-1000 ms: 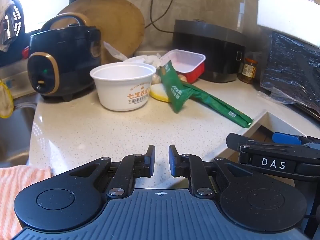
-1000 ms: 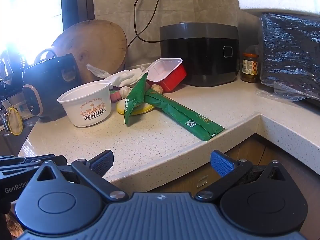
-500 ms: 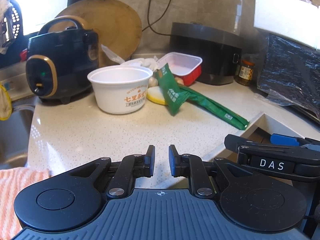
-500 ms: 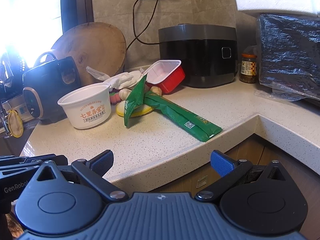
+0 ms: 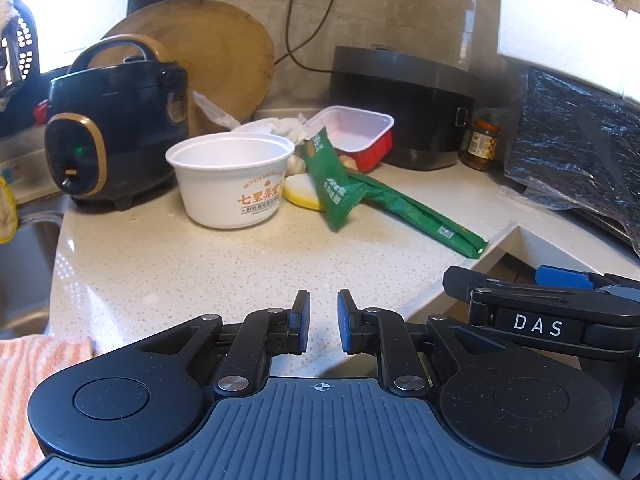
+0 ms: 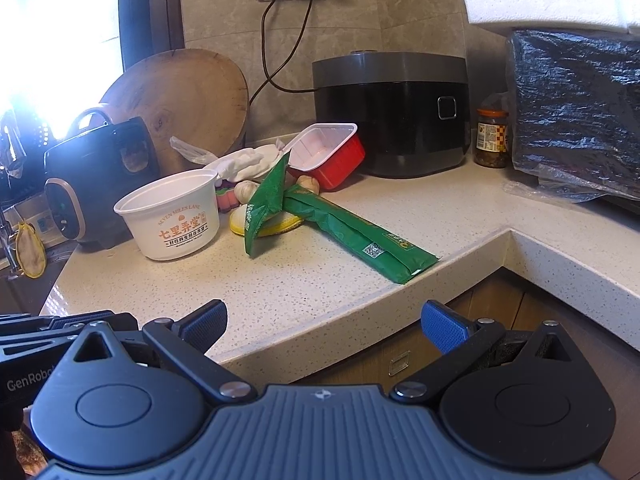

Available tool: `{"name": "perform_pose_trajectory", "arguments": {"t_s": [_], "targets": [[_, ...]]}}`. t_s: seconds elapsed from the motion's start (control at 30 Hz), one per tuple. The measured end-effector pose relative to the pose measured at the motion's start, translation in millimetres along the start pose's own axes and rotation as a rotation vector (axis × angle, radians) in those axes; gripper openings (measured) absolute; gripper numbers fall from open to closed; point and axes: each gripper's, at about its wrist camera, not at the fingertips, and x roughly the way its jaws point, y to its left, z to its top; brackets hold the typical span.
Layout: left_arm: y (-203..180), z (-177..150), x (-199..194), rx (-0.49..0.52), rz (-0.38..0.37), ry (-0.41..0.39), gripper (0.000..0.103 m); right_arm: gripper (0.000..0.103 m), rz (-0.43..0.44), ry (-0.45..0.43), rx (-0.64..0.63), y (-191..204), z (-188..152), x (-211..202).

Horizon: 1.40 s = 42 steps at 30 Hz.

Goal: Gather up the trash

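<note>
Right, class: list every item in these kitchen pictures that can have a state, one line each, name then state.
White paper bowl: upright, empty, no lid.
Red plastic tray: tilted, empty.
Long green wrapper: lying flat, bent upward at one end.
Dark blue rice cooker: lid shut, green light on.
Black square cooker: lid shut.
Glass jar: upright, lid on.
Left gripper: narrowly open, empty.
Right gripper: wide open, empty.

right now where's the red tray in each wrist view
Left wrist: red tray sits upper centre, behind the green packet.
Right wrist: red tray lies centre, tilted, left of the black cooker.
Shared landmark: the white bowl.
</note>
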Motion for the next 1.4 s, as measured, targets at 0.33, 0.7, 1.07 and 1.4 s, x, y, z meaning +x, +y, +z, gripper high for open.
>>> {"name": "perform_pose_trajectory", "arguments": {"t_s": [0.33, 0.7, 1.07, 1.4], "targets": [[-0.3, -0.5, 0.3, 0.002, -0.003, 0.001, 0.018, 0.103, -0.001, 0.005, 0.0, 0.3, -0.2, 0.4], [-4.0, -1.8, 0.7, 0.005, -0.012, 0.01, 0.018, 0.103, -0.009, 0.01, 0.01, -2.2, -2.1, -0.4], [-2.0, -0.8, 2.0, 0.003, -0.021, 0.016, 0.018, 0.103, -0.02, 0.007, 0.013, -2.9, -3.1, -2.4], [0.2, 1.4, 8.0, 0.014, -0.031, 0.023, 0.018, 0.103, -0.046, 0.011, 0.015, -4.4, -4.2, -3.4]]}}
